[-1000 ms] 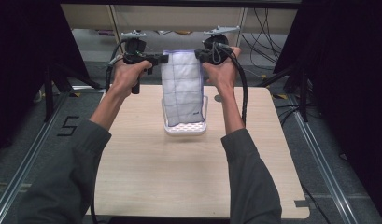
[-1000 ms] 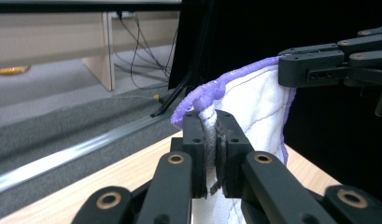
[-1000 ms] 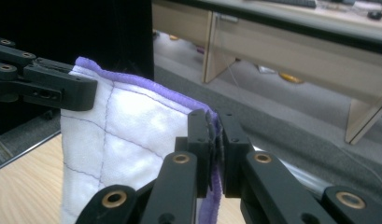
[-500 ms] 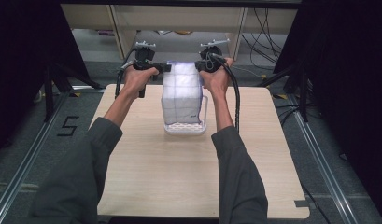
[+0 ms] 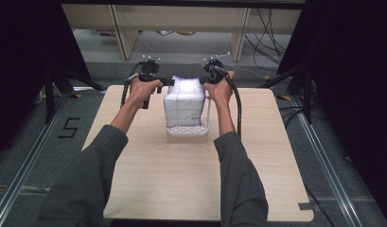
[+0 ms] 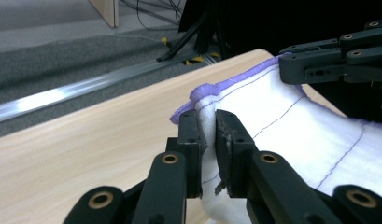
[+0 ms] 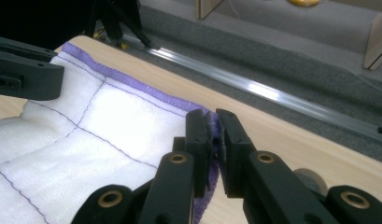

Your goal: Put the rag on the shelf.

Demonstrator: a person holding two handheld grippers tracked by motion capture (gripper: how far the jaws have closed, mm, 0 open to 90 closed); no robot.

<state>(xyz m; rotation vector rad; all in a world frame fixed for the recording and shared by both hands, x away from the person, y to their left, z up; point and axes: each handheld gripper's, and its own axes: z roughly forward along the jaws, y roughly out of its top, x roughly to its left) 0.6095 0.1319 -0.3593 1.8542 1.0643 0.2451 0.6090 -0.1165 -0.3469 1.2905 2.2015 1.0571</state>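
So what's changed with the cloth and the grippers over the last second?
Both grippers, left and right, have come closer together and lowered toward the basket, so the white cloth they hold by its purple-edged corners now bunches narrower and sits deeper in it. Each stays shut on the cloth, nothing let go. The basket and table have not moved.

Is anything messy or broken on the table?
Nothing looks broken or spilled. The white cloth hangs straight between the left gripper and the right gripper, each pinching a top corner, above the white basket. Its purple edge looks whole.
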